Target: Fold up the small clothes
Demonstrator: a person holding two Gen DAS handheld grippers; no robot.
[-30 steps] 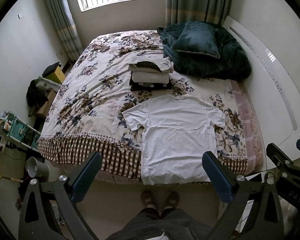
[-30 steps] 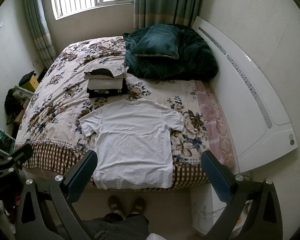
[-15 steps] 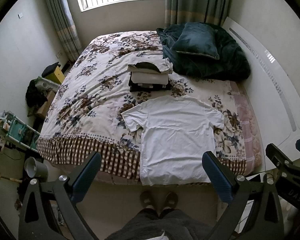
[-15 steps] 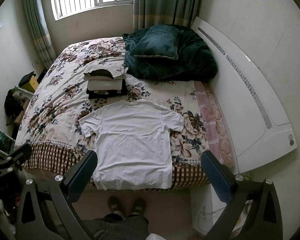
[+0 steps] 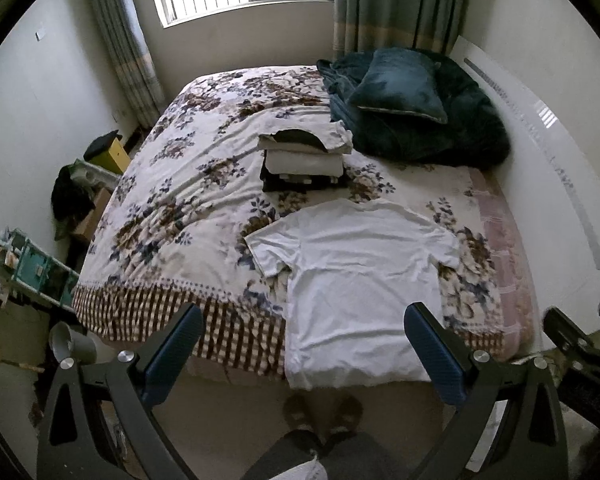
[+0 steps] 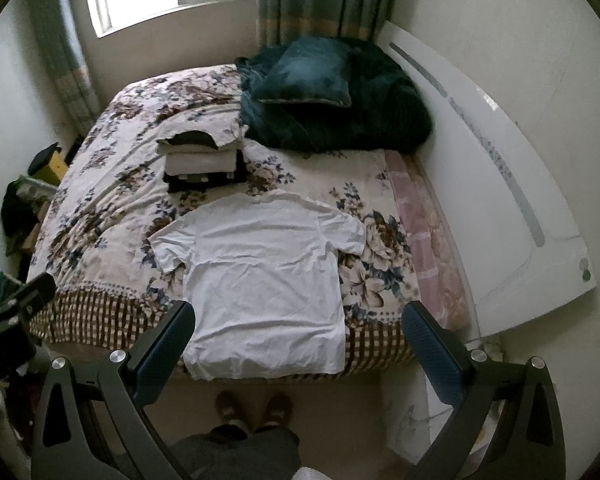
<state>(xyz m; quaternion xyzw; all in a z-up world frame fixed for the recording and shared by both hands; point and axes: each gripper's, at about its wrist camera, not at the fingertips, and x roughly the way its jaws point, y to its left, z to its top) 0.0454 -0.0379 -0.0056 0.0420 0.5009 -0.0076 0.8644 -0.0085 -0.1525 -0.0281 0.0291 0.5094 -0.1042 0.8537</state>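
Observation:
A white T-shirt (image 5: 360, 280) lies spread flat at the near edge of the floral bed (image 5: 188, 184), sleeves out, hem hanging over the edge. It also shows in the right wrist view (image 6: 264, 280). A stack of folded clothes (image 5: 304, 160) sits behind it, also seen in the right wrist view (image 6: 202, 160). My left gripper (image 5: 304, 332) is open and empty, held above the floor in front of the bed. My right gripper (image 6: 298, 330) is open and empty, also held back from the shirt's hem.
A dark green duvet and pillow (image 5: 412, 108) lie at the head of the bed by the white headboard (image 5: 560, 168). Clutter and a shelf rack (image 5: 36, 272) stand left of the bed. The person's feet (image 5: 324, 412) stand at the bed's edge.
Both grippers have drifted slightly, the right one a little closer to the bed. The shirt and the stack have not moved.

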